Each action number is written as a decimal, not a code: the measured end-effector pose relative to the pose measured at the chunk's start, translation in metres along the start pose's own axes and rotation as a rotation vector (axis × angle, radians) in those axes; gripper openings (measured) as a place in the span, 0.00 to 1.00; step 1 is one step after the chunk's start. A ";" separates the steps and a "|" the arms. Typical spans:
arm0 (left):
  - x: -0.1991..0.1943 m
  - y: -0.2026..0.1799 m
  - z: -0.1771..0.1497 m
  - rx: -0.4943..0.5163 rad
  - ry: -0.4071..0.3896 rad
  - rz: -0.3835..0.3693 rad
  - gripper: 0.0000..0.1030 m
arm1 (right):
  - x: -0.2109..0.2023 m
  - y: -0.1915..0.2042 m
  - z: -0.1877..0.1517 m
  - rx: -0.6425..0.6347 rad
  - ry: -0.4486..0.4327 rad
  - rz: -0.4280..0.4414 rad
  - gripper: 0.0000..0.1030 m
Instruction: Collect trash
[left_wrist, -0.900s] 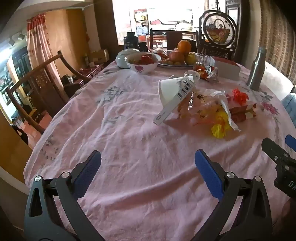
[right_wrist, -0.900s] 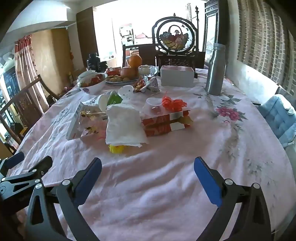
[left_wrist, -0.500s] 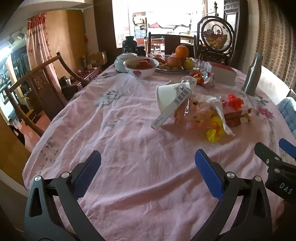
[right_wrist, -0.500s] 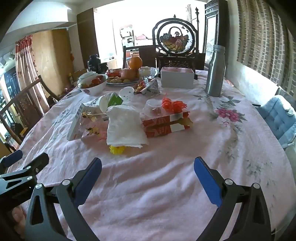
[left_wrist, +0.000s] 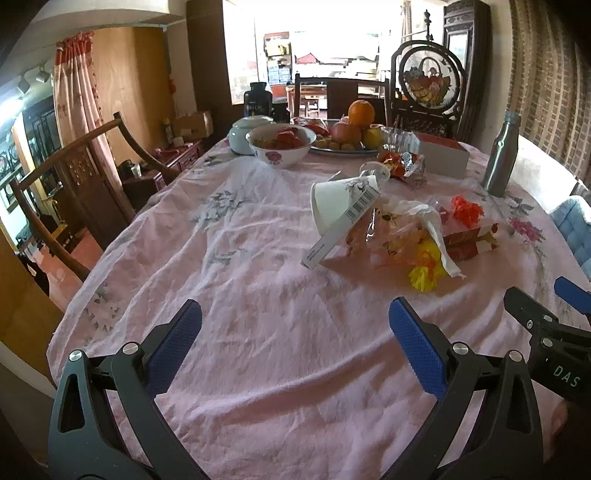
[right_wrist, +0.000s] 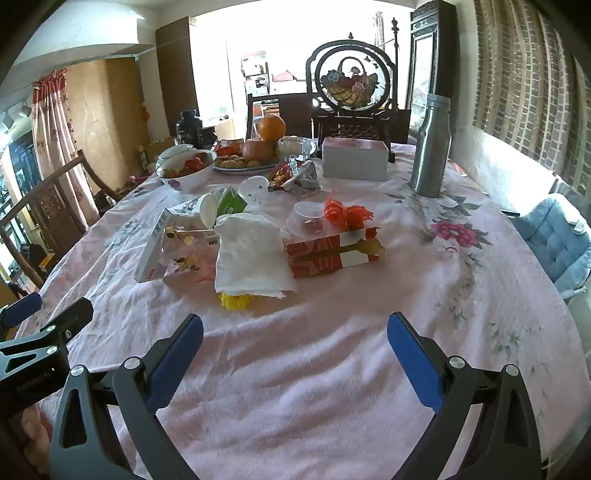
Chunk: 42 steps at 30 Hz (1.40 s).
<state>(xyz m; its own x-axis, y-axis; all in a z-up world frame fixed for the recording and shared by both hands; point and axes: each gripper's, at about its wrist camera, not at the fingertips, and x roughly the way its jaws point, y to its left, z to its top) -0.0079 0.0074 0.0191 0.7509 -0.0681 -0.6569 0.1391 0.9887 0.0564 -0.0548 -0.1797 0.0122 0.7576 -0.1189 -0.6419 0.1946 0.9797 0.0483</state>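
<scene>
Trash (right_wrist: 255, 254) sits heaped mid-table, so you hover both wide-open, empty grippers, left (left_wrist: 293, 338) and right (right_wrist: 295, 350), short of it.

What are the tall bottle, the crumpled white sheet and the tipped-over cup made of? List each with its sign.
Tall bottle: looks like brushed steel, grey with a dull sheen.
Crumpled white sheet: probably tissue paper, matte, soft creases, ragged edge.
Tipped-over cup: likely paper, plain matte white; coated or not, I cannot tell.
</scene>
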 end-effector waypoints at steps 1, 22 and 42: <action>0.000 0.000 0.000 0.001 -0.002 0.001 0.94 | 0.000 0.000 0.000 0.000 -0.001 -0.001 0.95; 0.005 0.002 0.003 -0.015 0.010 -0.009 0.94 | 0.007 0.001 0.003 0.007 0.014 0.009 0.95; 0.012 0.001 0.003 -0.015 0.023 -0.007 0.94 | 0.015 0.001 -0.002 0.018 0.021 0.015 0.95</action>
<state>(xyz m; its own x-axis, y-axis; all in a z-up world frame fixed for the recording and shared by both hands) 0.0030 0.0070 0.0135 0.7347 -0.0725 -0.6745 0.1346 0.9901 0.0403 -0.0447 -0.1804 0.0011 0.7475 -0.1003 -0.6567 0.1941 0.9784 0.0716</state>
